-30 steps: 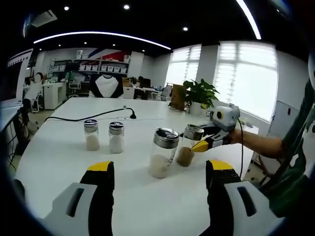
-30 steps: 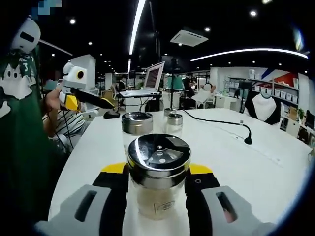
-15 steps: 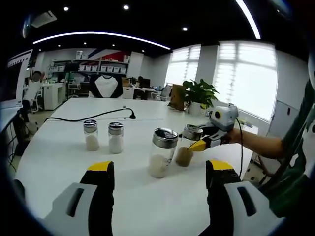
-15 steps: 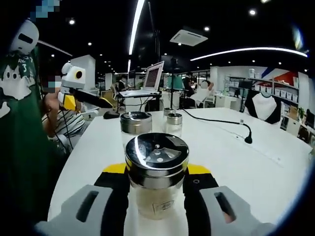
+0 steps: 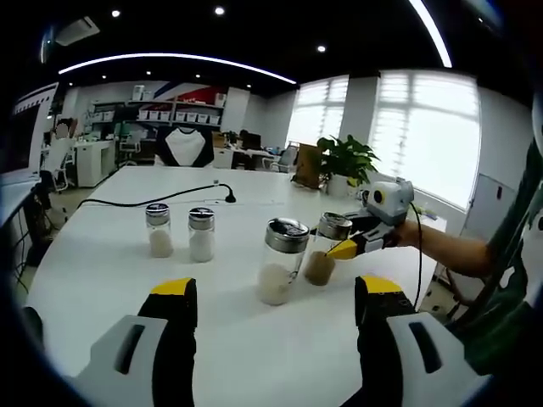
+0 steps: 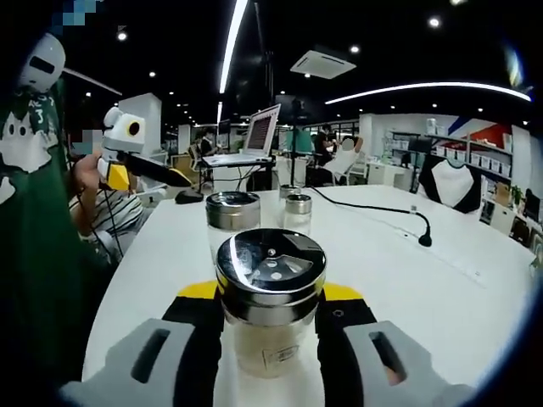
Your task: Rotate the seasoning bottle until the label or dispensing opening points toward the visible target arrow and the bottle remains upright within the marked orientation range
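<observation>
We see the right hand-held gripper clamped on the glass seasoning bottle with a perforated steel lid, which stands upright on the white surface; in the left gripper view that bottle holds brown seasoning, just beside a taller glass jar of white powder; the left hand-held gripper hangs spread wide, grasping nothing; two small steel-capped shakers stand well apart to the side.

Four seasoning bottles are standing ahead of the left gripper: two large ones and two small ones.
</observation>
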